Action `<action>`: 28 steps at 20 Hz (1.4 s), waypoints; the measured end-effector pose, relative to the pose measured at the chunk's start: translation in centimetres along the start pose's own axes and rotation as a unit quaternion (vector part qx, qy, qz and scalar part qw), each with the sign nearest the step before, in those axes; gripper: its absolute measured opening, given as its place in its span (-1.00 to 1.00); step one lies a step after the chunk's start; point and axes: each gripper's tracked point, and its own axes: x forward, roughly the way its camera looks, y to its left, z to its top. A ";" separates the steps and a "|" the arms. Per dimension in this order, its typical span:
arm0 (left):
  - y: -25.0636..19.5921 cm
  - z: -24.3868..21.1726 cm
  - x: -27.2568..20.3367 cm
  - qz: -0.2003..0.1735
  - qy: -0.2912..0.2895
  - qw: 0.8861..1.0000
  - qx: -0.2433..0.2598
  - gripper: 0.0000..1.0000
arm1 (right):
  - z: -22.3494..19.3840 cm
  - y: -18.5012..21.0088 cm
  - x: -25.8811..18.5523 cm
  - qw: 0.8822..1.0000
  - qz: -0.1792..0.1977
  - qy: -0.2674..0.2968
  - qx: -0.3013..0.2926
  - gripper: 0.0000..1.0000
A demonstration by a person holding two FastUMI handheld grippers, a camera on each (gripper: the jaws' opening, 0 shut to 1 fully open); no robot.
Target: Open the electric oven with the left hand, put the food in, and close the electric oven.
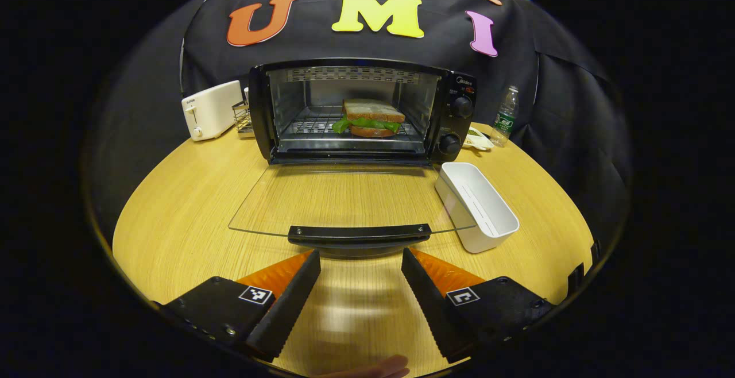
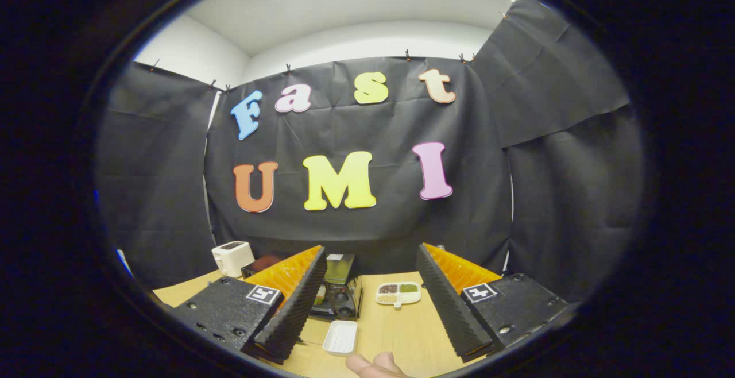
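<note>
Left gripper [image 1: 360,263] is spread wide with nothing between the fingers, hanging low over the wooden table [image 1: 172,217]. Straight ahead of it, just past the fingertips, sits the black door handle [image 1: 359,233], not touched by either finger. The glass door [image 1: 344,200] is folded all the way down, lying flat toward the gripper. Farther ahead is the electric oven [image 1: 362,111], cavity open, with the sandwich [image 1: 370,118] resting on the wire rack inside: bread on top, green leaf sticking out of the middle. Ahead and to the gripper's right, beside the dropped door, an empty white tray [image 1: 479,205]. Far right past the oven, a water bottle [image 1: 505,116]; far left beside the oven, a white toaster [image 1: 211,109] and a small wire rack [image 1: 243,118] next to it. A fingertip shows at the very bottom edge of the left gripper view. Right gripper [image 2: 366,274] is also wide open and holding nothing, raised high and pointed mostly at the booth wall. Below and ahead of it, between its fingers, the oven [image 2: 339,294] seen from above, the white tray [image 2: 341,338] nearer, a divided snack dish [image 2: 398,293] ahead and slightly right, toaster [image 2: 233,257] off to the left. Part of a hand [image 2: 376,365] shows at the bottom of the right gripper view.
</note>
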 end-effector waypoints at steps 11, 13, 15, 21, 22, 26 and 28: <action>-0.3 0.3 1.5 0.018 0.005 1.000 0.015 0.87 | -1.3 -3.8 0.4 1.000 -0.023 0.007 0.018 0.93; -0.2 0.3 1.5 0.019 0.005 1.000 0.016 0.88 | -1.1 -3.8 0.5 1.000 -0.020 0.003 0.017 0.92; -0.3 0.5 1.3 0.019 0.004 1.000 0.013 0.88 | -1.2 -3.7 0.5 1.000 -0.017 0.000 0.016 0.93; -0.3 3.2 0.1 0.025 -0.026 0.999 -0.001 0.87 | -1.4 -4.0 0.7 1.000 -0.012 0.001 0.023 0.92; -0.3 3.5 0.1 0.024 -0.027 0.999 -0.004 0.87 | -1.5 -4.1 0.8 1.000 -0.014 0.002 0.025 0.92; -0.3 4.7 -0.5 0.027 -0.036 0.999 -0.006 0.87 | -1.7 -4.2 1.0 1.000 -0.012 0.003 0.027 0.92; -0.3 5.8 -0.5 0.030 -0.049 0.998 -0.002 0.87 | -2.0 -4.3 1.1 1.000 -0.013 0.006 0.028 0.92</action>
